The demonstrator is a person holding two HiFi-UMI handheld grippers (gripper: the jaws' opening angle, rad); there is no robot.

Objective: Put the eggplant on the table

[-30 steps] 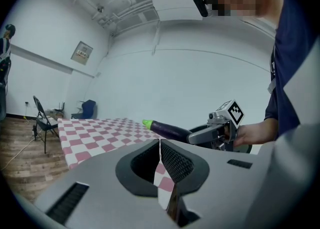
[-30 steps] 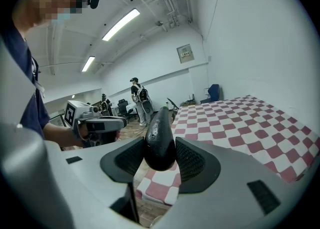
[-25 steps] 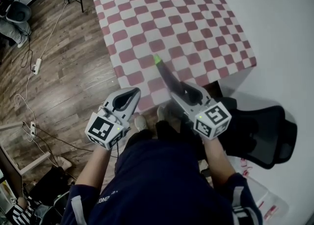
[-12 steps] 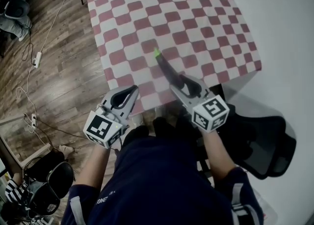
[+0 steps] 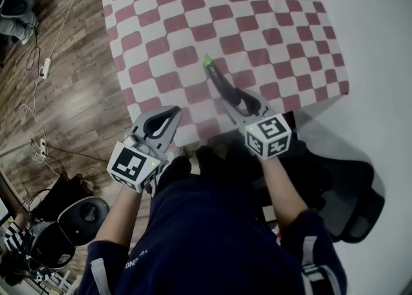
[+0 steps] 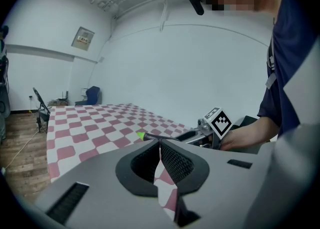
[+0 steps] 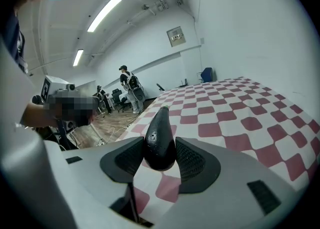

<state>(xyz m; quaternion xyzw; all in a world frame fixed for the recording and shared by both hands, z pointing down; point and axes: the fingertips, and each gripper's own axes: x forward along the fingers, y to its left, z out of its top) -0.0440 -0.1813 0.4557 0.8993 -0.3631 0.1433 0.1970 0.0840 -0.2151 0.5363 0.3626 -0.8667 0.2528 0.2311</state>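
A dark purple eggplant point(image 5: 219, 85) with a green stem points away from me over the near part of the table point(image 5: 257, 23), which wears a red-and-white checked cloth. My right gripper point(image 5: 235, 102) is shut on its thick end; in the right gripper view the eggplant point(image 7: 159, 140) sits squeezed between both pads. My left gripper point(image 5: 168, 117) is shut on nothing and hovers at the table's near-left edge. The left gripper view shows its jaw tips touching, with the eggplant point(image 6: 152, 136) and the right gripper's marker cube point(image 6: 220, 121) beyond them.
A black office chair point(image 5: 341, 184) stands at my right, just below the table's near corner. Wooden floor with cables and a power strip point(image 5: 45, 68) lies to the left, with another chair point(image 5: 71, 223) at lower left. People point(image 7: 127, 90) stand far off.
Both grippers have moved forward and down toward the table. The eggplant now hangs further over the checked cloth, still in the right gripper.
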